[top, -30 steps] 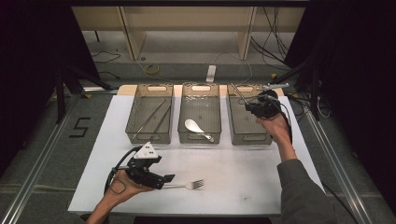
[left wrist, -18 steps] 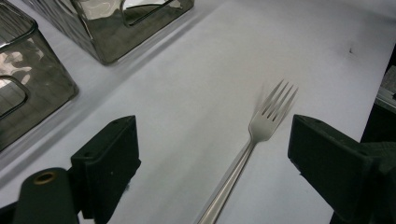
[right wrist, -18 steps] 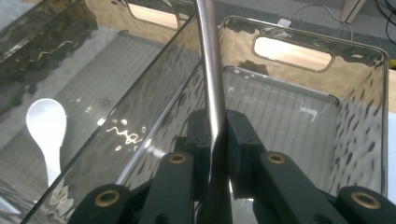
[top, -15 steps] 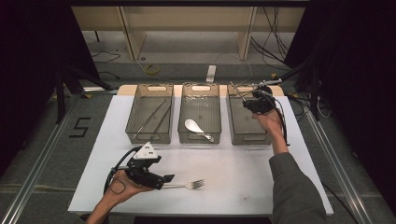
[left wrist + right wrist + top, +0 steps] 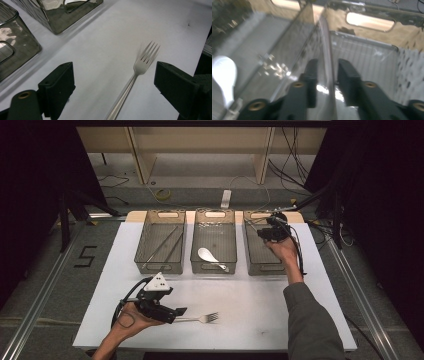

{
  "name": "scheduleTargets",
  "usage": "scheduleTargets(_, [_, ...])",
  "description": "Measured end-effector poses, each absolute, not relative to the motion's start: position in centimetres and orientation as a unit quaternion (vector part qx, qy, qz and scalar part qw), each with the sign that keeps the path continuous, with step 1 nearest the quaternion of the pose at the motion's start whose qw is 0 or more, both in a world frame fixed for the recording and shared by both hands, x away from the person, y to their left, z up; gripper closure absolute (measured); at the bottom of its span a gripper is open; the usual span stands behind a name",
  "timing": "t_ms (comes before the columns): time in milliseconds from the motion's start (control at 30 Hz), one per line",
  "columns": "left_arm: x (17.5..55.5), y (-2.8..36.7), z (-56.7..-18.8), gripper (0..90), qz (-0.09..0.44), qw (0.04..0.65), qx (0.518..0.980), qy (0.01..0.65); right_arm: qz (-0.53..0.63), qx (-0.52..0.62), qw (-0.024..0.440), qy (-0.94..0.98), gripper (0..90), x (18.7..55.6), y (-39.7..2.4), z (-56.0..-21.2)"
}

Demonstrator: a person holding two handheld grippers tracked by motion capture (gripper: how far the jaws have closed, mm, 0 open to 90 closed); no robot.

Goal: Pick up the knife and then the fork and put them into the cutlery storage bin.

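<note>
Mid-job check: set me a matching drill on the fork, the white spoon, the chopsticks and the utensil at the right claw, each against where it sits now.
Things:
1. fork
2. white spoon
3. chopsticks
4. silver utensil

Places:
A. in the middle basket
B. between the jaws of the right claw, over the right basket
C. in the left basket
D. on the white table, between the open jaws of the left claw

Pairs: 1-D, 2-A, 3-C, 4-B
</note>
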State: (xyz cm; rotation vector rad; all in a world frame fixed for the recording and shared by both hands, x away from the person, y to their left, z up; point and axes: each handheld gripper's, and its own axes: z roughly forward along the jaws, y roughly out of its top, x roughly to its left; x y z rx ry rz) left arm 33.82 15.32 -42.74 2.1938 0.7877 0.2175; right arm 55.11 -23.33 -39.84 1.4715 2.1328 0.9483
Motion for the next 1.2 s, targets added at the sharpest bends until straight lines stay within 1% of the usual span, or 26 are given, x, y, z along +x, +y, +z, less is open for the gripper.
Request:
scheduleTargets(33, [33.8,15.3,-42.8,16.0,0.086,0.389,0.864,0.31,0.341,0.523,0.19,0.757,64.5,55.0,-23.3,-39.6])
scheduleTargets(233, [33.8,15.3,-42.8,15.9,0.086,0.386,0.865,0.308,0.359,0.502,0.185,0.765,54.7,54.2,-23.3,-38.3])
scheduleTargets(433, [33.8,15.3,-42.8,16.0,0.086,0.384,0.866,0.308,0.368,0.48,0.182,0.775,49.6,52.9,-23.6,-37.3])
scheduleTargets(633, [33.9,15.3,-42.8,15.9,0.085,0.382,0.866,0.311,0.384,0.463,0.181,0.778,41.3,51.4,-23.8,-36.1])
scheduleTargets(733, [33.9,15.3,-42.9,15.9,0.085,0.38,0.867,0.311,0.393,0.448,0.172,0.784,37.5,50.2,-23.5,-35.7])
scheduleTargets(1000, [34.1,15.2,-43.1,16.0,0.078,0.369,0.873,0.309,0.421,0.393,0.164,0.801,32.7,45.2,-22.4,-35.2])
scheduleTargets(1200, [34.3,15.1,-43.3,16.0,0.077,0.35,0.881,0.31,0.44,0.365,0.154,0.806,30.5,41.6,-22.3,-35.8])
